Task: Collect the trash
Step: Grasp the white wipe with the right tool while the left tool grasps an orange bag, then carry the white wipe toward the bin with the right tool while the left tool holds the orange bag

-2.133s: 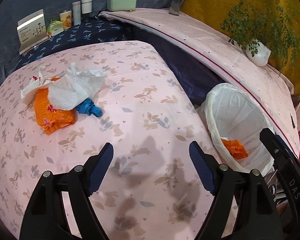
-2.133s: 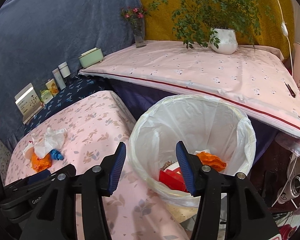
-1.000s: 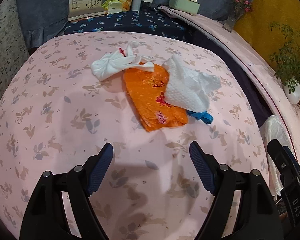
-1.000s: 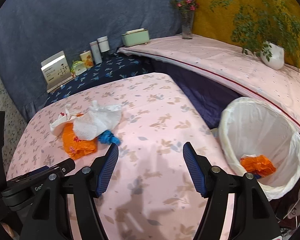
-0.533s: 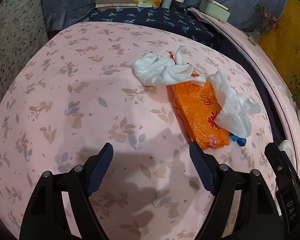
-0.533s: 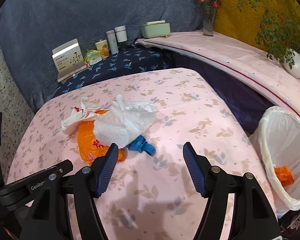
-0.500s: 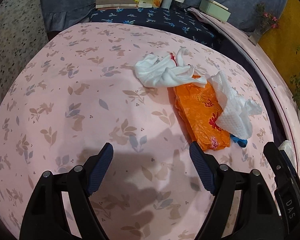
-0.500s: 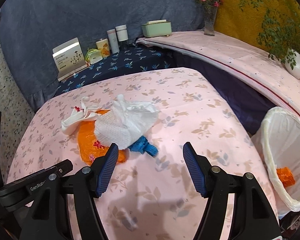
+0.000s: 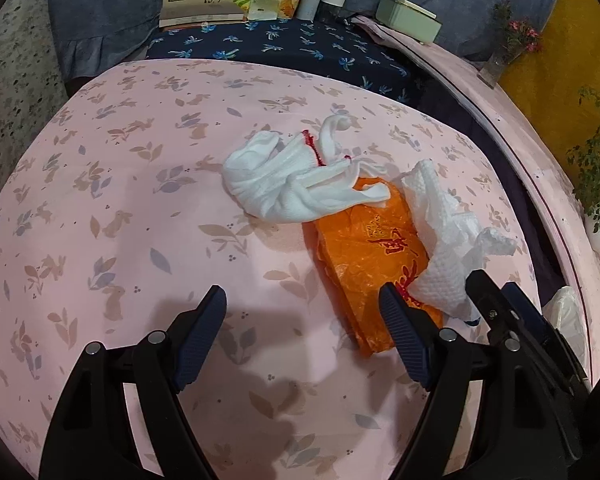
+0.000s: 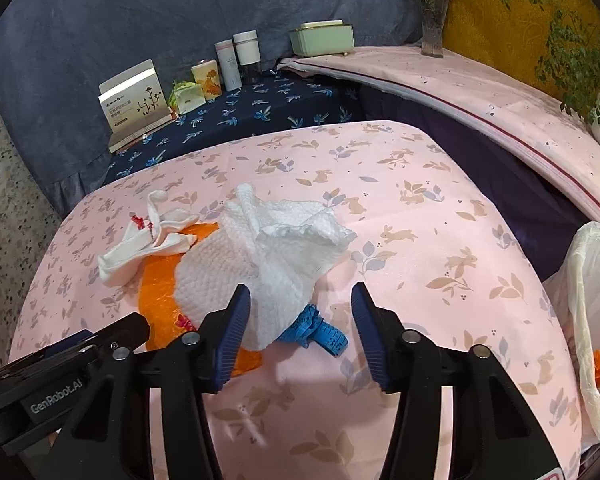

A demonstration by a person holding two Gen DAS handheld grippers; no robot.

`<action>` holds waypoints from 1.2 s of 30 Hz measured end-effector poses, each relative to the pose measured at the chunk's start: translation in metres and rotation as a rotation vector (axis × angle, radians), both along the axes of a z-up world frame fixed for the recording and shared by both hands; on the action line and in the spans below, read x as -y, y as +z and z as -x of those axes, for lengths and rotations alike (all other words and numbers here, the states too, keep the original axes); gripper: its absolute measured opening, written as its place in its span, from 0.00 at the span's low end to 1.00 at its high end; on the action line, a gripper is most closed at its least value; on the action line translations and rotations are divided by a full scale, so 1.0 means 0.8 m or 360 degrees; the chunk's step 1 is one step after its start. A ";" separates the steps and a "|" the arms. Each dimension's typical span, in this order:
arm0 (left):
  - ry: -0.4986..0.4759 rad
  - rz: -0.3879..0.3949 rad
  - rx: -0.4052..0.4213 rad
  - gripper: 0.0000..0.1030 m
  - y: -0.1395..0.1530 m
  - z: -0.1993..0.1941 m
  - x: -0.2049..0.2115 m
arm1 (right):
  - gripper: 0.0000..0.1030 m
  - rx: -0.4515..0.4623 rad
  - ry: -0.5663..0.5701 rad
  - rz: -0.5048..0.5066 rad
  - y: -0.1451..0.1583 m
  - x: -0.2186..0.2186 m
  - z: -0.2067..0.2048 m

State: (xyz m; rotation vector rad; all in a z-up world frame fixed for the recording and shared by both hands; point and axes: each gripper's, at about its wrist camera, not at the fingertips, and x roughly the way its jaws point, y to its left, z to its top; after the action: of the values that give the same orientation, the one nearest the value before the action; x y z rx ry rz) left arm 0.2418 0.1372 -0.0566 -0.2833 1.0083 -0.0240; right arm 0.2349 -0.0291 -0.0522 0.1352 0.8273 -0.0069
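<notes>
A pile of trash lies on the pink rabbit-print tablecloth (image 9: 120,208). It holds a white cloth with red trim (image 9: 296,184), an orange wrapper (image 9: 364,256), a crumpled white paper towel (image 9: 440,240) and a blue tape measure (image 10: 320,330). My left gripper (image 9: 302,304) is open and empty, with its right finger over the wrapper's near edge. My right gripper (image 10: 300,300) hovers just short of the paper towel (image 10: 276,256) and the tape measure. Its jaws are closing, and their pads touch nothing. The bin with a white liner (image 10: 588,280) is at the far right.
A navy floral cloth (image 10: 260,112) behind the table carries a card box (image 10: 134,100), small jars and bottles (image 10: 236,60) and a green case (image 10: 322,38). A long pink-covered ledge (image 10: 480,88) bears a flower vase (image 10: 432,12) and a potted plant (image 10: 580,40).
Both grippers have come closer to the trash pile, which now looks larger. The right gripper's jaws are narrower than half a second ago. The bin has slid to the view's right edge.
</notes>
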 end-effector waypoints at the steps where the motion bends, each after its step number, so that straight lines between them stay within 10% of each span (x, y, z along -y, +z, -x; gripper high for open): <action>1: -0.0010 -0.0002 -0.0001 0.74 -0.001 -0.003 0.004 | 0.37 -0.0007 0.0001 0.0001 -0.002 0.001 -0.003; 7: -0.0071 0.0003 -0.0011 0.79 -0.009 -0.013 0.026 | 0.06 -0.0007 0.0016 -0.0025 -0.006 0.009 -0.009; 13: -0.0134 0.0017 -0.0009 0.78 -0.015 -0.026 0.050 | 0.04 0.0044 -0.0058 -0.0027 0.004 0.034 0.002; 23: -0.0239 0.0006 0.0010 0.28 -0.016 -0.013 0.083 | 0.04 0.0049 -0.0165 -0.0057 0.005 0.074 0.034; 36: -0.0324 -0.0027 0.0116 0.20 0.029 0.040 0.121 | 0.04 0.0202 -0.0245 -0.0065 0.054 0.111 0.086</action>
State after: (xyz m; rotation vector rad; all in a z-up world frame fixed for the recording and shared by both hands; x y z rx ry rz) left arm 0.2101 0.0404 -0.0338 -0.1626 0.9611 -0.2090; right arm 0.1661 -0.1182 -0.0094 0.2354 0.6890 -0.1251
